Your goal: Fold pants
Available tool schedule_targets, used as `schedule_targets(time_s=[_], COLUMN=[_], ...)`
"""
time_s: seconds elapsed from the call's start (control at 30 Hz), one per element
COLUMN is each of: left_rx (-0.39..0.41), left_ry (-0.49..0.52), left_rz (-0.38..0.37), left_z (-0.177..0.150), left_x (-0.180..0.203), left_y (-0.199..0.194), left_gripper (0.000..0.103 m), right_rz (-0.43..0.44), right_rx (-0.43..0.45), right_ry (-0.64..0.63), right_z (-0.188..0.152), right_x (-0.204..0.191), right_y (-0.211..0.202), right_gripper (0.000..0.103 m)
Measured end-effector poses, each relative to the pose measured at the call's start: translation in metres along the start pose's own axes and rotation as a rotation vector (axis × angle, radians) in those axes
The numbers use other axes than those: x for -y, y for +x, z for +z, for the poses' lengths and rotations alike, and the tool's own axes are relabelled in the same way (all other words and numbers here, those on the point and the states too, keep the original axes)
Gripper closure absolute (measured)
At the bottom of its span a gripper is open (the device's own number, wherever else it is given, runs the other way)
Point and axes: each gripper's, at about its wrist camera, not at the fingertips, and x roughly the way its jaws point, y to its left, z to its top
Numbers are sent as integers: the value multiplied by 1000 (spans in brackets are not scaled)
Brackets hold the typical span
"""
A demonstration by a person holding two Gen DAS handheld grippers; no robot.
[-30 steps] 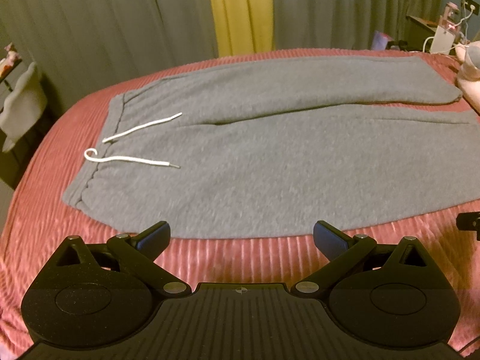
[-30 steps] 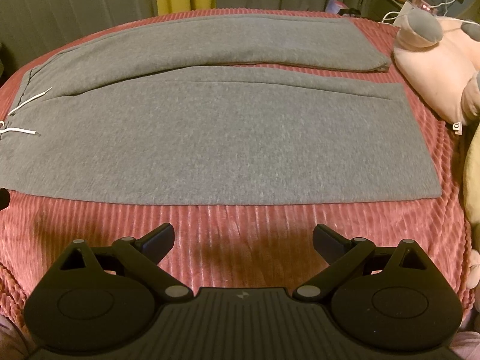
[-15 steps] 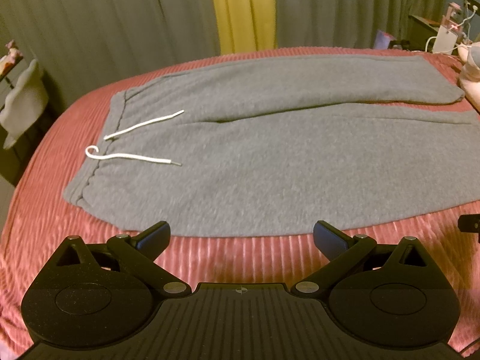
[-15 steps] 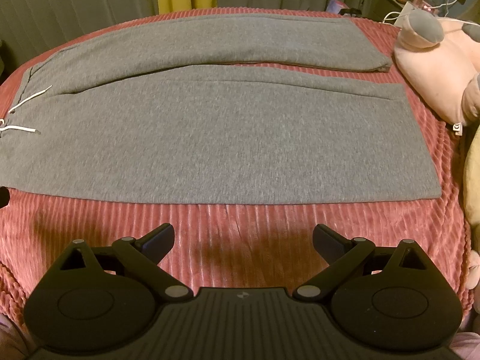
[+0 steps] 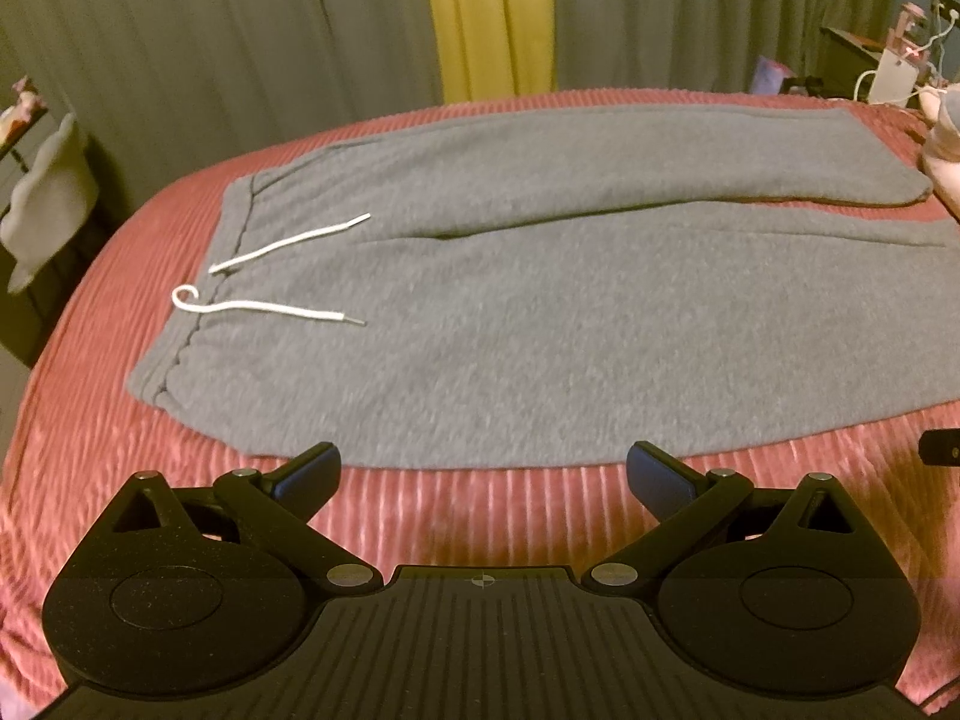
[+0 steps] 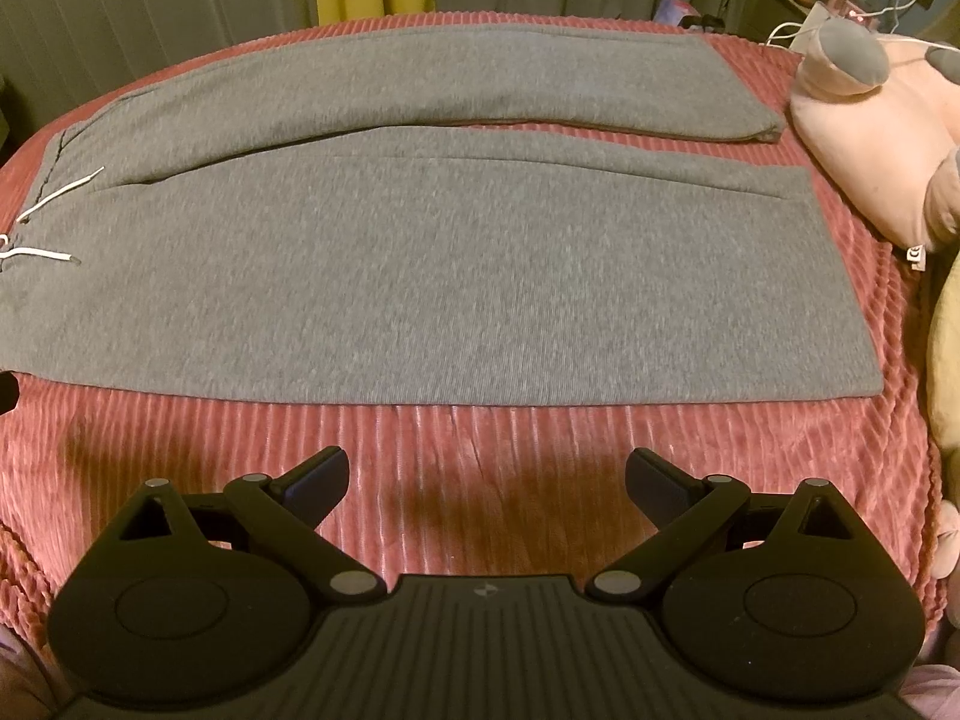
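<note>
Grey sweatpants (image 5: pixel 540 324) lie flat on a red ribbed bedspread (image 5: pixel 480 510), waistband at the left, both legs running to the right. A white drawstring (image 5: pixel 270 309) lies on the waist. The pants also show in the right wrist view (image 6: pixel 450 276), with the near leg's cuff at the right. My left gripper (image 5: pixel 483 471) is open and empty, just short of the pants' near edge by the waist. My right gripper (image 6: pixel 486 474) is open and empty over the bedspread (image 6: pixel 480 450), short of the near leg's edge.
A pink and grey plush toy (image 6: pixel 870 138) lies on the bed past the leg cuffs at the right. Grey and yellow curtains (image 5: pixel 492 18) hang behind the bed. A side table with cables (image 5: pixel 870 60) stands at the far right. A pale cloth (image 5: pixel 48 198) hangs at the left.
Both grippers have edged slightly forward toward the pants' near edge. The pants have not moved and both grippers stay open.
</note>
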Motion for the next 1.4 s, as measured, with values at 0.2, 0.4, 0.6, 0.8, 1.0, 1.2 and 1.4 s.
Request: schedule_targets(time_s=[0.2, 0.4, 0.6, 0.8, 1.0, 1.2, 1.4], left_rx=[-5, -9, -18, -18, -22, -26, -26], left_ry=[4, -2, 3, 2, 5, 2, 3], left_rz=[2, 2, 5, 7, 9, 10, 12], left_z=[-1, 0, 0, 1, 0, -1, -1], left_x=[0, -1, -1, -2, -2, -2, -2], left_y=[1, 1, 3, 3, 3, 4, 4], left_gripper=[0, 0, 0, 0, 0, 0, 0], right_rz=[0, -1, 0, 1, 1, 1, 0], right_rx=[1, -4, -6, -4, -8, -9, -11], right_ry=[-1, -3, -4, -7, -10, -11, -13], right_z=[0, 0, 0, 0, 0, 0, -1], right_x=[0, -1, -1, -2, -1, -2, -3], right_y=[0, 0, 1, 1, 1, 2, 2], right_gripper=[4, 4, 4, 4, 4, 4, 4])
